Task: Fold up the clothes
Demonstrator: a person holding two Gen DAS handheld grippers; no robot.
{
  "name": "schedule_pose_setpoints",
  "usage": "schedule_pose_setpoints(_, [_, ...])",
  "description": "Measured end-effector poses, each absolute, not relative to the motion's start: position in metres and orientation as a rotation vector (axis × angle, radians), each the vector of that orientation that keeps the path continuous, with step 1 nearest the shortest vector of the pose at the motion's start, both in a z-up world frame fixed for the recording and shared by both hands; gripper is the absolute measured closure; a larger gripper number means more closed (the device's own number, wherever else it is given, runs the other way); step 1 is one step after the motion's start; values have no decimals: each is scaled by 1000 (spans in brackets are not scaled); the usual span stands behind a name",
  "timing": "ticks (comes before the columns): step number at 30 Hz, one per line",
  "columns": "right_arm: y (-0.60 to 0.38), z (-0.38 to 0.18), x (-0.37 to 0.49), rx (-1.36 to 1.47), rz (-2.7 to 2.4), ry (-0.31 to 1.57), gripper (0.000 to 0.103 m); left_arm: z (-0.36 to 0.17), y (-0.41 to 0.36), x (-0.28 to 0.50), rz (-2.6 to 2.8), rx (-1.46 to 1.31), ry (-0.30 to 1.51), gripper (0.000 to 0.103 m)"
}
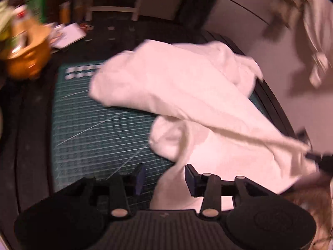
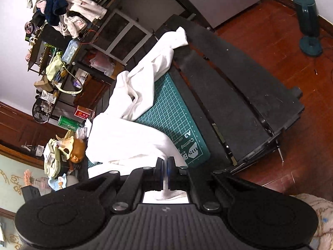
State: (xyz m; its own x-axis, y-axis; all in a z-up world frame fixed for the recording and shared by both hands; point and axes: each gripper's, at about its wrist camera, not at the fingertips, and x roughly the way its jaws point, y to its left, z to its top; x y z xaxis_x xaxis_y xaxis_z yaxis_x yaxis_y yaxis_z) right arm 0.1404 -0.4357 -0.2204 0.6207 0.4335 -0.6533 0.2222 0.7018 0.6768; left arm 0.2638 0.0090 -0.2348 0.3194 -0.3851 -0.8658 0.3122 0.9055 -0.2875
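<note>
A white garment (image 1: 187,95) lies bunched across the green cutting mat (image 1: 100,133) on the dark table. My left gripper (image 1: 164,177) is open, with a hanging fold of the garment between its fingers, not clamped. In the right wrist view the garment (image 2: 133,125) stretches from the mat's far end toward me. My right gripper (image 2: 165,168) is shut on an edge of the garment and holds it lifted above the mat (image 2: 177,112). The right gripper's tip also shows in the left wrist view (image 1: 312,156), pulling the cloth taut.
An orange pot (image 1: 27,56) and papers (image 1: 68,35) sit at the table's far left. A cluttered shelf (image 2: 54,66) with piled clothes (image 2: 68,6) stands beyond the table (image 2: 239,87). A green stand (image 2: 310,23) is on the wooden floor.
</note>
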Motion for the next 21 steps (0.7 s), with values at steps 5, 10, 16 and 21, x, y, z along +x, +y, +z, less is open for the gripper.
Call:
schedule_pose_setpoints(5, [-437,-219,145,792,143,924,99,-251,1,268,-485,-83,1228,90])
schedule_pose_setpoints(10, [-440,-224,147,748,120,952,93,-255,-1,265,-454,-97,1234,99])
schedule_pose_setpoints(16, [-391,-216,143,314,150,967,70,-254,5,261,-455,-169,1254,99])
schedule_pose_setpoints(21, [-350,-210,139,-48,170,958,61,-255,2,263,-454,-173,1267,98])
